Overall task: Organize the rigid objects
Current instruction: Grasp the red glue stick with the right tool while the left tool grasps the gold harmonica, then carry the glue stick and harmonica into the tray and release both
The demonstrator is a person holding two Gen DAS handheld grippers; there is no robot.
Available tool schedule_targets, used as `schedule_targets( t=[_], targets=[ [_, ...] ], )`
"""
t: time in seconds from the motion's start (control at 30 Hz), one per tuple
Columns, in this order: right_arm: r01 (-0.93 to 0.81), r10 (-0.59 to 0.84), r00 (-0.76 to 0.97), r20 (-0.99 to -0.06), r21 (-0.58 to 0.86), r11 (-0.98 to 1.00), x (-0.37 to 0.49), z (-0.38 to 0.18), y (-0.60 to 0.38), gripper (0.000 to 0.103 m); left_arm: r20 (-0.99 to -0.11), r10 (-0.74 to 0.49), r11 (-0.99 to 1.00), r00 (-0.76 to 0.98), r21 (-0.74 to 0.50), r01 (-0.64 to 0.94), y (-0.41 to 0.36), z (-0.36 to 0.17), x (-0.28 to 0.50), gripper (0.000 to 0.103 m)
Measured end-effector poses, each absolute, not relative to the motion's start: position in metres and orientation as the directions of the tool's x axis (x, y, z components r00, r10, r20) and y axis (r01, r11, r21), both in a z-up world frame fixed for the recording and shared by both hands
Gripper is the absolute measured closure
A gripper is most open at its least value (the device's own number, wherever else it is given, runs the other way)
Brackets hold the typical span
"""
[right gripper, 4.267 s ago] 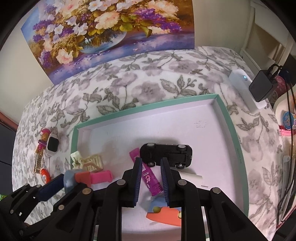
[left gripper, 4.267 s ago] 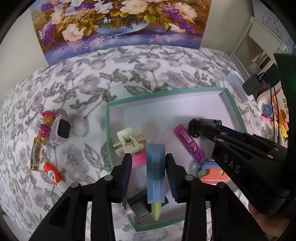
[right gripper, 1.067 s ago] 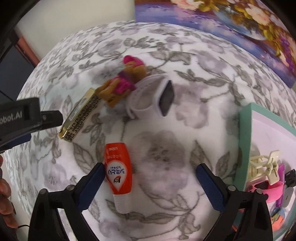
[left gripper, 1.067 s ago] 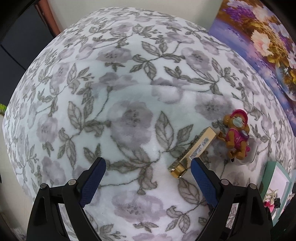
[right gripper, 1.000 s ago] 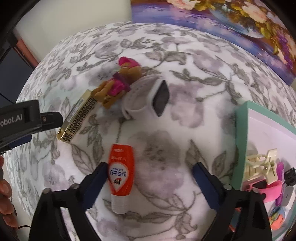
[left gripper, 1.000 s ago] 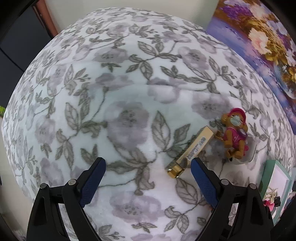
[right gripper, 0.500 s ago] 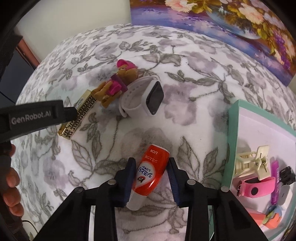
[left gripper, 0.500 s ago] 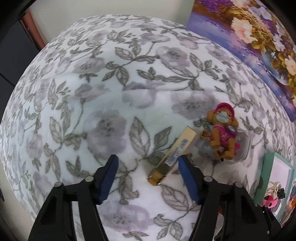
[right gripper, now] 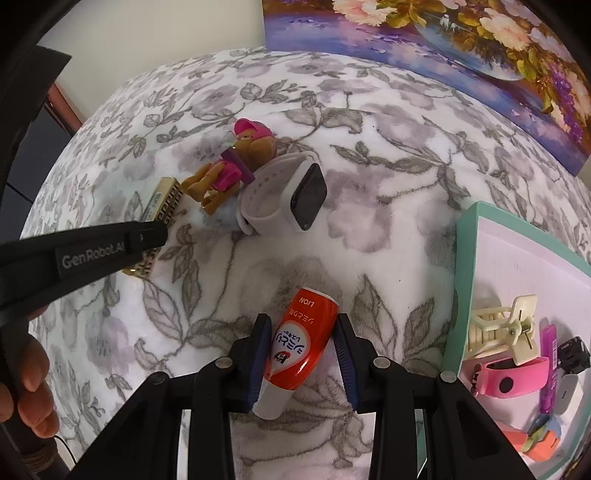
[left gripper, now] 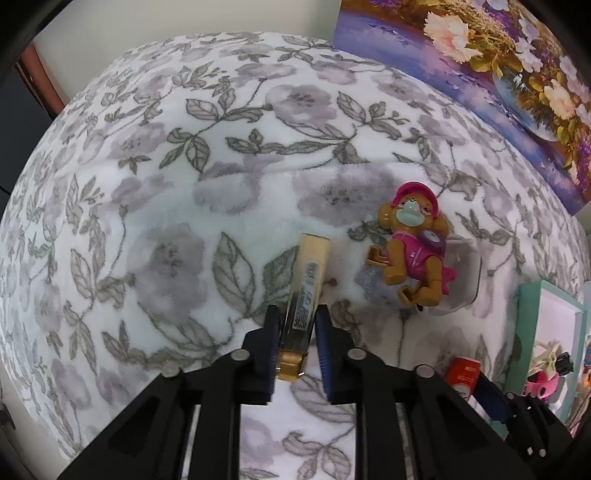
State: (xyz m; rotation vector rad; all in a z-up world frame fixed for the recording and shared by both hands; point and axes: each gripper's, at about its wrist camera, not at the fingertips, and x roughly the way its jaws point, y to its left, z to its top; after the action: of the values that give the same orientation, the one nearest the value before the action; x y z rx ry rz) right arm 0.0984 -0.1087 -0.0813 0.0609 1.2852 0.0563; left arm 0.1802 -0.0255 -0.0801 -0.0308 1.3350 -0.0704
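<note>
**Both grippers down on the floral blanket, each with an item between its pads**

Left gripper [left gripper: 297,325] points steeply down and its jaws are closing right now, blue pads narrow on either side of the slim gold rectangular case [left gripper: 305,291], and they look to be touching its long edges. The case lies flat on the grey-and-white floral plush blanket [left gripper: 166,206], its far end sticking out beyond the fingertips. From the right wrist camera the same case shows a black key-pattern edge, with the left gripper's black finger lying across it.

Over to the right gripper [right gripper: 301,341]: its jaws stand narrowed around the red squeeze tube with a white cap [right gripper: 299,345], blue pads pressed on the tube's sides, cap end toward the camera. The tube rests on the blanket at a slight tilt.

Outward from there: the small brown toy pup in a pink outfit and pink helmet [right gripper: 236,166] lies just beyond the case, leaning on the white-strapped smartwatch with a dark square face [right gripper: 291,197]. At the right edge sits the mint-green-rimmed shallow tray with a pale floor [right gripper: 466,236], well apart from the case and near the tube. Inside it: a cream hair claw clip [right gripper: 502,330], a pink wristband [right gripper: 511,376], a purple stick, a small black toy car and an orange-and-blue piece. A floral painting [right gripper: 443,33] leans against the wall behind the blanket.
</note>
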Motion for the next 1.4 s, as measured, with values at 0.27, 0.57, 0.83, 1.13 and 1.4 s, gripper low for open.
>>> schedule_targets(
  t=[0.27, 0.57, 0.83, 1.13, 1.4],
  targets=[
    [-0.036, 0.066, 0.271, -0.96, 0.059, 0.998, 0.09, -0.083, -0.104, 0.067, -0.976, -0.09, 0.996, 0.2, -0.09, 0.007, -0.02, -0.086, 0.168, 0.087],
    [-0.027, 0.058, 0.249, -0.967, 0.053, 0.998, 0.071, -0.082, -0.105, 0.067, -0.975, -0.099, 0.995, 0.199, -0.098, 0.013, -0.019, -0.079, 0.129, 0.087],
    [-0.001, 0.069, 0.228, -0.971, 0.07, 0.998, 0.051, -0.081, -0.105, 0.068, -0.963, -0.071, 0.997, 0.261, -0.064, 0.037, -0.007, -0.049, 0.088, 0.087],
    [0.032, 0.1, 0.238, -0.966, 0.111, 0.993, 0.023, -0.068, -0.108, 0.069, -0.953, -0.079, 0.997, 0.292, -0.075, 0.025, 0.023, -0.02, 0.073, 0.087],
    [0.07, 0.134, 0.274, -0.952, 0.159, 0.985, 0.008, -0.05, -0.126, 0.07, -0.943, -0.094, 0.995, 0.321, -0.098, 0.003, 0.019, -0.009, 0.056, 0.087]
  ],
)
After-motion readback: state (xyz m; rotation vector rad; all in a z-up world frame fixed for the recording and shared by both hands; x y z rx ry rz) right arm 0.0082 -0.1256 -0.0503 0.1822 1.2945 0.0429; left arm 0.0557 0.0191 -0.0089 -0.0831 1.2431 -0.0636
